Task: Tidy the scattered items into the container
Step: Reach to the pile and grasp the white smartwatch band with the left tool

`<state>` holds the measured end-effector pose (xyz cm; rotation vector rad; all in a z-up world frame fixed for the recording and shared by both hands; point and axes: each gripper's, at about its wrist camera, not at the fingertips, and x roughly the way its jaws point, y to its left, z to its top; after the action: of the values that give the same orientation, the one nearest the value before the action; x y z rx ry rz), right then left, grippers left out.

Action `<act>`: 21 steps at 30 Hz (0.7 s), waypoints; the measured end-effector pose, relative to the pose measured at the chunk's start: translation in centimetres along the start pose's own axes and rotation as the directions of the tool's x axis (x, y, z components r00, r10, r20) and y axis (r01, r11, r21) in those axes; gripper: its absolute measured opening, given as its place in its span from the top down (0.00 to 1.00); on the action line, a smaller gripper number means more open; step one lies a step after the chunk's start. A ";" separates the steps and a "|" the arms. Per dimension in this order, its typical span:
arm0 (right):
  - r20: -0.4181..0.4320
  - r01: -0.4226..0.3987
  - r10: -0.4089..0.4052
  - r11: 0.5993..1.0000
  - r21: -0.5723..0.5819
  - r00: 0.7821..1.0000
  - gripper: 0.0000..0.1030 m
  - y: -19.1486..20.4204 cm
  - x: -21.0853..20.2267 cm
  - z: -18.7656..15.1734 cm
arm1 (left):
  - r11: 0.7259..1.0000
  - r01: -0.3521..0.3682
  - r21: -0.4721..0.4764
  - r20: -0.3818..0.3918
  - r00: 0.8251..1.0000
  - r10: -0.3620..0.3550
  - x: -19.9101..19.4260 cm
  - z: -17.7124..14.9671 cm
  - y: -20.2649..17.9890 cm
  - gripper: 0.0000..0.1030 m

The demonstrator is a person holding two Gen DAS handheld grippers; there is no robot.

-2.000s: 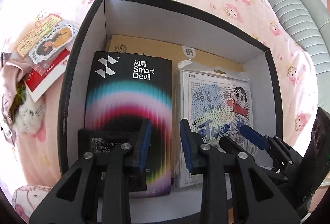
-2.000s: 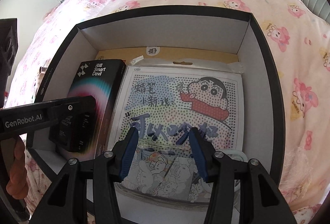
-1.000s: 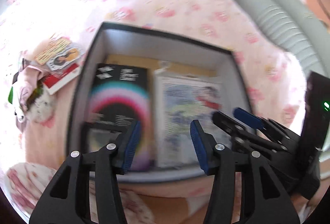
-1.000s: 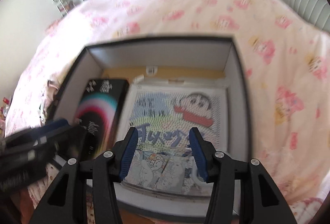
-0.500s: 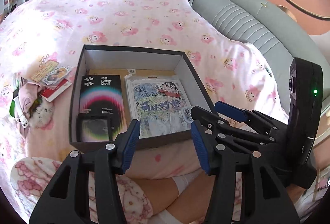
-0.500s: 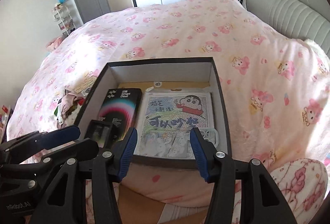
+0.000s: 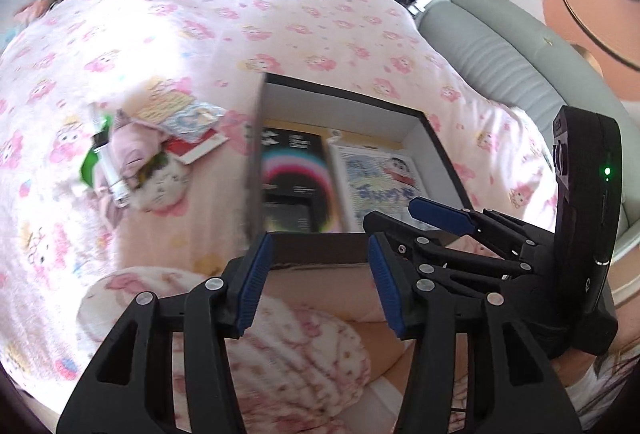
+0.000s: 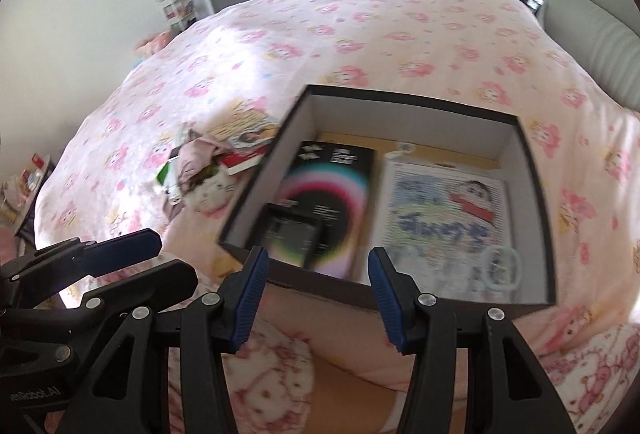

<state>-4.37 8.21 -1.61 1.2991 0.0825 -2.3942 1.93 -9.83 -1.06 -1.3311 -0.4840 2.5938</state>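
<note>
Both hands are between picks, left gripper (image 7: 316, 280) and right gripper (image 8: 314, 292) spread wide and empty, the box (image 8: 256, 186) just ahead, so the next reach goes forward-left to the scattered pile (image 7: 156, 150) beside it

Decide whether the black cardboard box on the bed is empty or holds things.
Holds things. The black cardboard box contains a black rainbow-printed package and a cartoon picture sheet.

box (image 8: 536, 194): black outside, white inside | bedspread (image 8: 400, 34): pink cartoon print | packet (image 8: 332, 194): black, rainbow arc
</note>
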 end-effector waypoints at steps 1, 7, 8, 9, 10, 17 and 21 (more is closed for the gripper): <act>-0.003 -0.011 0.011 1.000 -0.022 1.000 0.53 1.1 0.5 0.3 | 1.000 -0.003 -0.021 0.004 1.000 0.003 -0.3 -0.1 1.2 0.51; -0.052 -0.102 0.098 0.991 -0.090 0.994 0.53 6.7 4.0 2.3 | 0.990 -0.043 -0.137 0.031 0.998 0.047 -1.5 -0.1 7.8 0.51; -0.063 -0.119 0.113 0.988 -0.094 0.992 0.53 7.4 4.7 2.7 | 0.986 -0.047 -0.157 0.034 0.998 0.053 -1.4 -0.1 8.7 0.51; -0.077 -0.137 0.130 0.986 -0.094 0.989 0.53 8.0 5.4 3.0 | 0.983 -0.046 -0.180 0.034 0.998 0.052 -1.3 0.0 9.7 0.51; -0.092 -0.151 0.143 0.984 -0.092 0.985 0.53 8.5 6.1 3.4 | 0.978 -0.040 -0.204 0.034 0.998 0.048 -1.0 0.1 10.8 0.51; -0.156 -0.170 0.156 0.982 -0.085 0.975 0.53 11.2 10.5 5.6 | 0.956 -0.028 -0.293 0.032 0.999 0.039 1.2 0.8 15.7 0.51; -0.203 -0.187 0.170 0.980 -0.070 0.964 0.53 12.2 13.2 6.2 | 0.934 -0.054 -0.353 0.018 0.998 0.064 2.6 1.1 18.6 0.51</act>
<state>-10.97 -8.78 -7.15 1.4333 0.1215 -2.0841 -0.79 -26.57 -9.30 -1.4289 -0.9688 2.6664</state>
